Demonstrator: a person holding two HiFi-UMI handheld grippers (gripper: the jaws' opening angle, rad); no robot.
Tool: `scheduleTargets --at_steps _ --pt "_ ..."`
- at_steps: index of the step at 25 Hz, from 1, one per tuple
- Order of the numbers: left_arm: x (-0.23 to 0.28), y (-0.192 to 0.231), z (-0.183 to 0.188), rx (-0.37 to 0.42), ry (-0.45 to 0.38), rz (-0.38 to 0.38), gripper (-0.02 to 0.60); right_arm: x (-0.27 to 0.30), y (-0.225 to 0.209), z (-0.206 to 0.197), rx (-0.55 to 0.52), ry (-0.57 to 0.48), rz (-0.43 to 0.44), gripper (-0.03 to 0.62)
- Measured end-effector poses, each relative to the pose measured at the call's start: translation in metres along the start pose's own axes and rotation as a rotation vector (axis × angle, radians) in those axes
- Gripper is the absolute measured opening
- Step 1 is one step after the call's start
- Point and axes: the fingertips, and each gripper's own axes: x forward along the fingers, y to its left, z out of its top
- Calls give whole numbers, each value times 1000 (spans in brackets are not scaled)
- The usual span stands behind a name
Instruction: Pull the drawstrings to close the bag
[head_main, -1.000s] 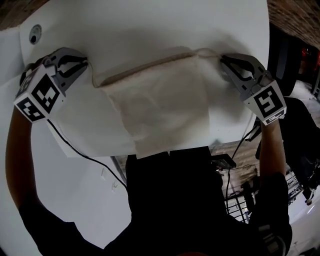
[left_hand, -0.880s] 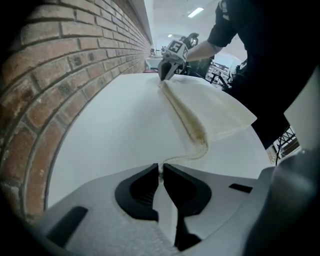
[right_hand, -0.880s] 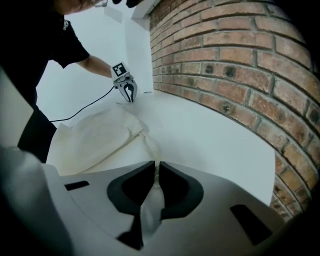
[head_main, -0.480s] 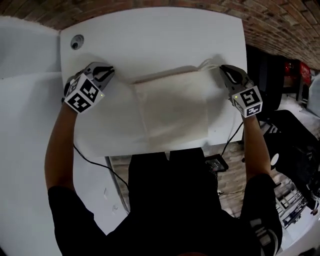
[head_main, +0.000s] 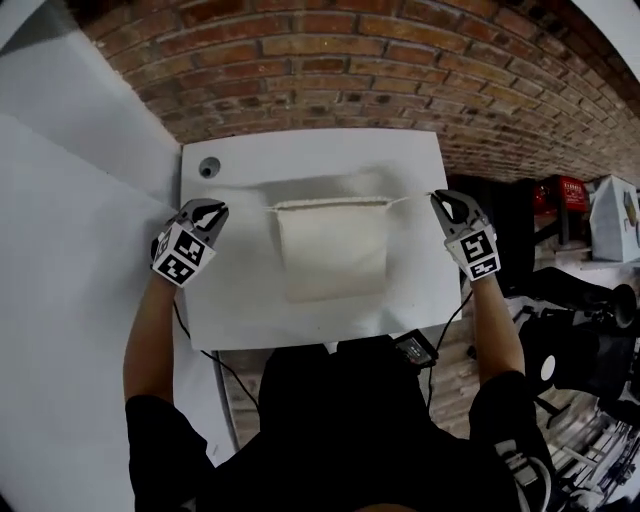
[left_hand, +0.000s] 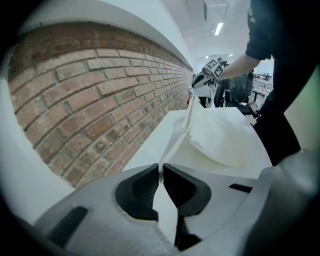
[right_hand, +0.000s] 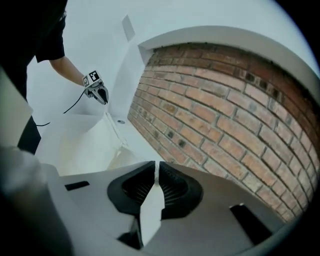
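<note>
Bag (head_main: 333, 250) is mid-table (head_main: 300, 160), gathered mouth running 9-to-3, equally near both hands: left gripper (head_main: 207, 210) at its 9, right gripper (head_main: 441, 203) at its 3, each with jaws pinched nearly together on the taut drawstring (head_main: 410, 199).

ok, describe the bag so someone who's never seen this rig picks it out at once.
Find the brick wall, then the white table against it. Mid-table is a cream cloth bag, its gathered top strung on a drawstring running out to the left tool and right tool. It's the only soft cloth thing on the table.
</note>
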Motion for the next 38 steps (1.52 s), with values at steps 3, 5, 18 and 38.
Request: scheduleTargets --at_steps 3,5,18,38 --pt "-40 18 25 23 -50 76 41 -25 -16 40 -41 -55 -48 32" --pt "-68 30 45 44 -83 131 41 -42 -29 66 -41 -111 -70 32" --pt "-210 104 203 228 -244 472 40 -141 -126 209 -242 -379 -271 32" --pt "-372 122 352 440 -392 877 40 -271 -212 320 -439 -587 -533 32"
